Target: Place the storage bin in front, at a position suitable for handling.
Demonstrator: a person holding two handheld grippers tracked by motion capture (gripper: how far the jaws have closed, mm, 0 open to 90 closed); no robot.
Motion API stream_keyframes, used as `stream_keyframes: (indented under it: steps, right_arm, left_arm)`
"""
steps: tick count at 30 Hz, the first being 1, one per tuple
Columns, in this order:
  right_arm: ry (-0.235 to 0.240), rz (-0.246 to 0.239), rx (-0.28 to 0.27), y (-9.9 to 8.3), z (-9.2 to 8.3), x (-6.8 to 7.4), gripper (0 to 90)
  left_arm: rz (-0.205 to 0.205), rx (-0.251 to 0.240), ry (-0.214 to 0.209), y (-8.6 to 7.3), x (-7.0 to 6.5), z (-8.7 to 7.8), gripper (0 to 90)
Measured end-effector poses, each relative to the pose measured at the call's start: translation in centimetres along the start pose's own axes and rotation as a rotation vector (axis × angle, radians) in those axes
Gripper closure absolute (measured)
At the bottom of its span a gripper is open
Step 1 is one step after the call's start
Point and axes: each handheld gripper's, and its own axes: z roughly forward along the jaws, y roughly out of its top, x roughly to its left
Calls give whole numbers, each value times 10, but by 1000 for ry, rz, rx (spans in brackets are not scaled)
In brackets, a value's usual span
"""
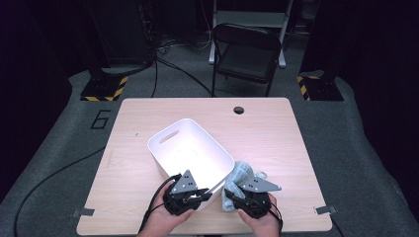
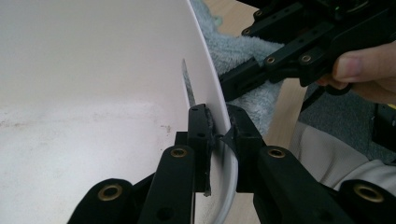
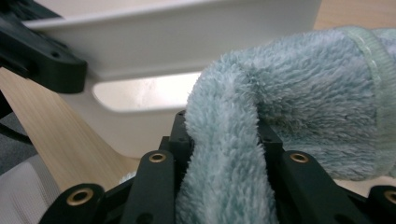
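Left gripper (image 2: 218, 135) clamped white plastic bin (image 1: 170, 148) near wall — right gripper (image 3: 224, 135) just beside bin, clenched on pale-blue fleece cloth (image 3: 299, 93).

A pale wooden table (image 1: 148, 207) with a round cable hole (image 1: 239, 109) near its far edge is seen. A white plastic bin (image 1: 170, 136) is set on it slantwise, near the middle. A light blue fluffy cloth (image 1: 240, 174) is laid just right of the bin's near corner.
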Motion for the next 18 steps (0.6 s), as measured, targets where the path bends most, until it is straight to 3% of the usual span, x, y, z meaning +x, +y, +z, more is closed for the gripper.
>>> stream_keyframes:
  steps: [11,18]
  right_arm:
    - [21,44,116,-26,30,-6,678]
    - [8,44,109,-26,30,-4,677]
  left_arm:
    - [-6,-4,6,0,0,0,811]
    - [-5,-4,7,0,0,0,811]
